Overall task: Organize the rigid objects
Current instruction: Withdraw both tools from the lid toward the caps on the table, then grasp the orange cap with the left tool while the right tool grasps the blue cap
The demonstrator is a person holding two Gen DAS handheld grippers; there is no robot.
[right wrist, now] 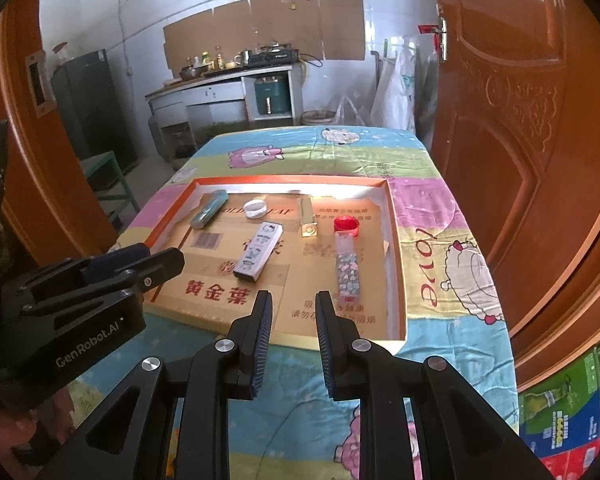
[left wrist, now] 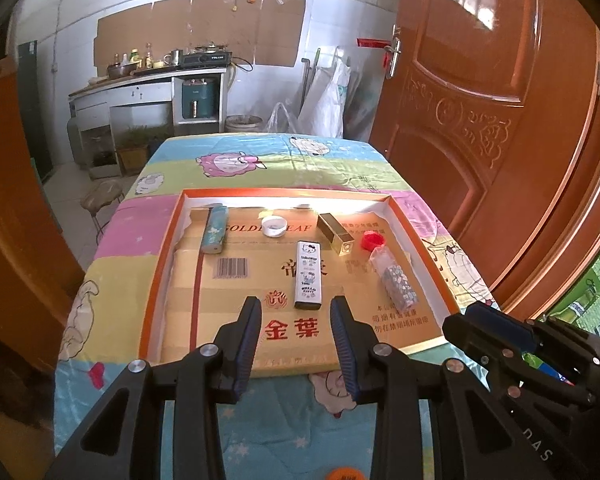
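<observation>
Both grippers, left gripper (left wrist: 295, 312) and right gripper (right wrist: 292, 307), hang empty with jaws apart over the lower frame; that white tin (left wrist: 309, 275) at centre looks light, stiff and slick, so I'd pinch its long sides.

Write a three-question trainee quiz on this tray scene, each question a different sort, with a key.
1. True or false: the left gripper holds the white cartoon lighter.
2. Which lies nearest the tray's far left corner? A) red cap B) teal lighter C) gold block
3. Fill in: the white ring lies between the teal lighter and the ____.

Key: 1 false, nothing sits between its fingers. 2 B. 3 gold block.
</observation>
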